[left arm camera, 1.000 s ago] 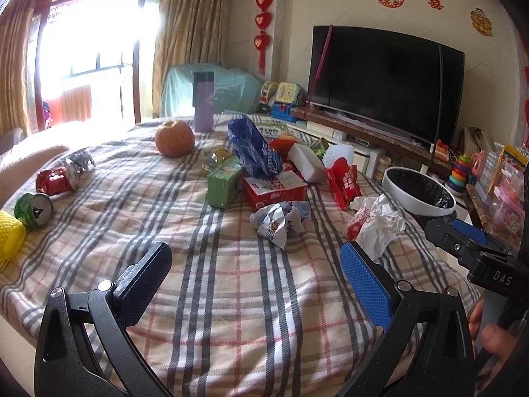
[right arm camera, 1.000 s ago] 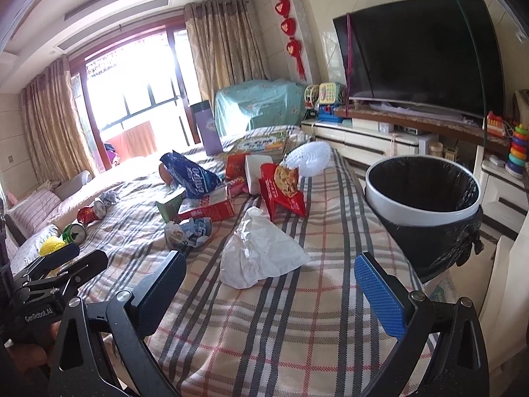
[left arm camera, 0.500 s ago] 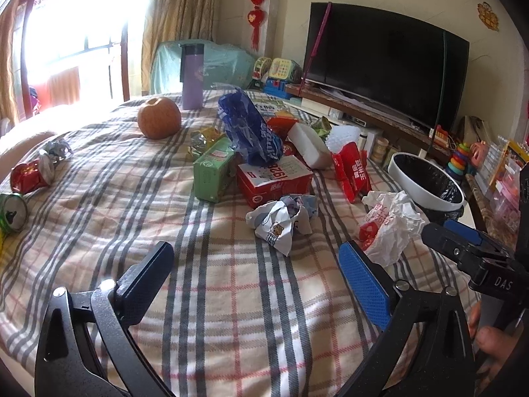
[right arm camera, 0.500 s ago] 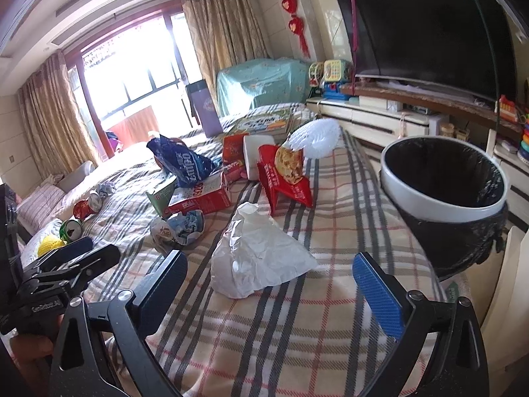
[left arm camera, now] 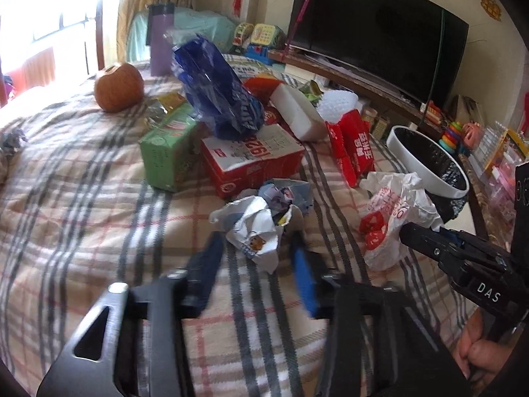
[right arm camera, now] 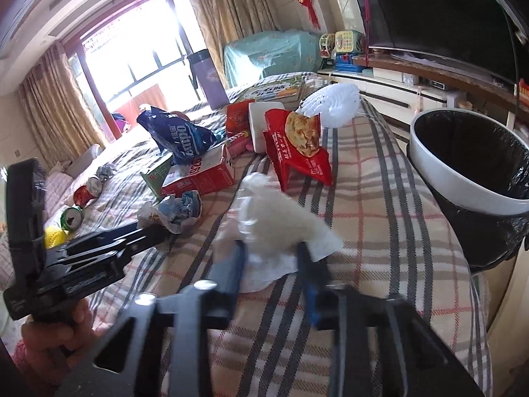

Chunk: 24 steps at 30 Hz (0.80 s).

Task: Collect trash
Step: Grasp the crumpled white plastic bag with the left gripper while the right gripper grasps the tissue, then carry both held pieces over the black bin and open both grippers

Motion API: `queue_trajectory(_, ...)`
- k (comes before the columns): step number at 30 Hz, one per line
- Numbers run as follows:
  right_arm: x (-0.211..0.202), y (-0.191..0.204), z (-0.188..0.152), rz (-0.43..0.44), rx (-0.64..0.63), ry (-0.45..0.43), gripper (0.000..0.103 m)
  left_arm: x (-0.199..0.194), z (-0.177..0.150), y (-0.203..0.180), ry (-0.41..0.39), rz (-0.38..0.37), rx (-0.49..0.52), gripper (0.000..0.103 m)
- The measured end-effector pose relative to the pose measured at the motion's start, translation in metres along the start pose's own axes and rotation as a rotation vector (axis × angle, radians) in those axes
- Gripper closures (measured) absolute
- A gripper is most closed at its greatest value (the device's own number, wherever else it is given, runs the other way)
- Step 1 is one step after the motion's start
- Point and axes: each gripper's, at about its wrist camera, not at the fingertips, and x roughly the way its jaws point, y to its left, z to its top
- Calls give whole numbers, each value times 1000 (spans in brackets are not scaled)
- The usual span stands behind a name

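A crumpled white and blue wrapper (left arm camera: 261,218) lies on the plaid cloth. My left gripper (left arm camera: 256,248) has its blurred fingers close on either side of the wrapper's near end. A crumpled white plastic bag (right arm camera: 274,221) lies to its right, with red print in the left wrist view (left arm camera: 393,218). My right gripper (right arm camera: 271,254) has its fingers close around the bag's near part. Whether either grip is tight is unclear. A white bin with a black liner (right arm camera: 469,172) stands off the right edge of the surface; it also shows in the left wrist view (left arm camera: 426,165).
More trash lies behind: a red carton (left arm camera: 251,162), a green box (left arm camera: 168,149), a blue bag (left arm camera: 215,89), a red snack bag (right arm camera: 297,145), cans (right arm camera: 82,195). An orange fruit (left arm camera: 119,87) and a purple bottle (left arm camera: 160,39) stand far back. A TV (left arm camera: 377,29) is at right.
Both grippers moved forward and down onto the trash and their fingers narrowed from wide open: the left around the crumpled wrapper, the right around the white plastic bag.
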Motion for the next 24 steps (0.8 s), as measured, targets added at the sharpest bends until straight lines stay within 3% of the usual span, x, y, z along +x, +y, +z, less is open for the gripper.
queue_trajectory(10,-19,-5,2,15,-2,-44,91,-13,0,-13,-19,-70,11,99)
queue_trajectory(24,-57,-42,16,-31,57,-121,91,-20,25,-66,-50,-141,101,100)
